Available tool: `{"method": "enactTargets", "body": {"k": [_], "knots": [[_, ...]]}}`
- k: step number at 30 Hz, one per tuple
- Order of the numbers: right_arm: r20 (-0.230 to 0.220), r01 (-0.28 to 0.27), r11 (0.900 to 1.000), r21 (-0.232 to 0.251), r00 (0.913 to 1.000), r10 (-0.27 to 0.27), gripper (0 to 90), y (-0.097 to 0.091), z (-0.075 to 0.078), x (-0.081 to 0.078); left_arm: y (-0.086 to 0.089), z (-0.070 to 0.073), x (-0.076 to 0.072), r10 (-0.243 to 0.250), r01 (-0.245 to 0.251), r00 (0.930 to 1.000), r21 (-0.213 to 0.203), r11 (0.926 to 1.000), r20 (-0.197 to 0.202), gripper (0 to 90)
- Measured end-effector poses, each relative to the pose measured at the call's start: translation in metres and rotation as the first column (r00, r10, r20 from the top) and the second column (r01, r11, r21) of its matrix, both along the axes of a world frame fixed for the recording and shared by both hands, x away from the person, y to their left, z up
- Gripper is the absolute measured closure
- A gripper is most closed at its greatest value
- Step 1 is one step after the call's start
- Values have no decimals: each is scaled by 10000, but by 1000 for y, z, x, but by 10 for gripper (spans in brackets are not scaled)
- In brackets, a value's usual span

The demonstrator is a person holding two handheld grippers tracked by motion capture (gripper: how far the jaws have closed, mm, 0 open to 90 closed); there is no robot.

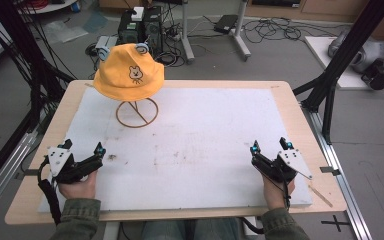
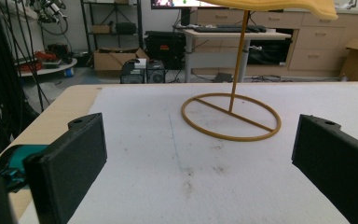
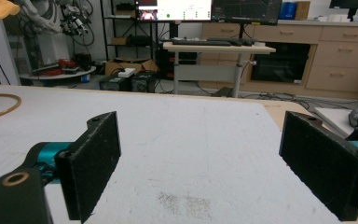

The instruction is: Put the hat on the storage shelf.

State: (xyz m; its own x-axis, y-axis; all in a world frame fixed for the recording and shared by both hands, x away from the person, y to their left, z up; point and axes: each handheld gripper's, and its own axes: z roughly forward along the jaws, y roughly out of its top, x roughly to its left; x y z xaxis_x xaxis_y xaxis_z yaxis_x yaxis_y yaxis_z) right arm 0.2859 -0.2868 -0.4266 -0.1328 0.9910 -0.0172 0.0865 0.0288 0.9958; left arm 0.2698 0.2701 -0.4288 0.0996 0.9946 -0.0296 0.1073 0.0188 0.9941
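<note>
Yellow hat [image 1: 129, 71] perched on a wire stand [image 1: 137, 113] near the far left corner of the white foam surface [image 1: 200, 145], well apart from both grippers, over a wooden table [image 1: 300, 125] amid floor cables and black frame posts. Left gripper [image 1: 82, 148] held near the left edge and right gripper [image 1: 271, 146] near the right edge, jaws of each spread apart on nothing, broad bare foam between them. Seen past the left gripper's jaws: stand's ring [image 2: 230, 117] and hat brim [image 2: 279, 5]; past the right gripper's: desks, monitors [image 3: 205, 9] and cabinets.

Matt cloth hat [image 1: 129, 71], wire stand [image 1: 137, 113]
</note>
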Motion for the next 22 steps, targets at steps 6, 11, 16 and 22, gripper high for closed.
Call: {"method": "enactTargets", "body": {"k": [6, 11, 16, 22], "knots": [[-47, 55, 9999, 85, 10000, -54, 124, -2, 0, -1, 0, 1, 0, -1, 1, 10000, 11, 10000, 46, 35], [-73, 146, 9999, 65, 9999, -145, 124, -2, -1, 0, -2, 3, -1, 52, -55, 9997, 104, 9999, 249, 35], [-61, 142, 9997, 221, 9999, -141, 124, -2, 0, -2, -3, 3, -1, 5, -7, 9997, 80, 10000, 261, 35], [15, 173, 9997, 195, 9998, -173, 124, -3, 1, -3, -5, 3, -1, -113, 110, 9996, 119, 9999, 246, 35]]}}
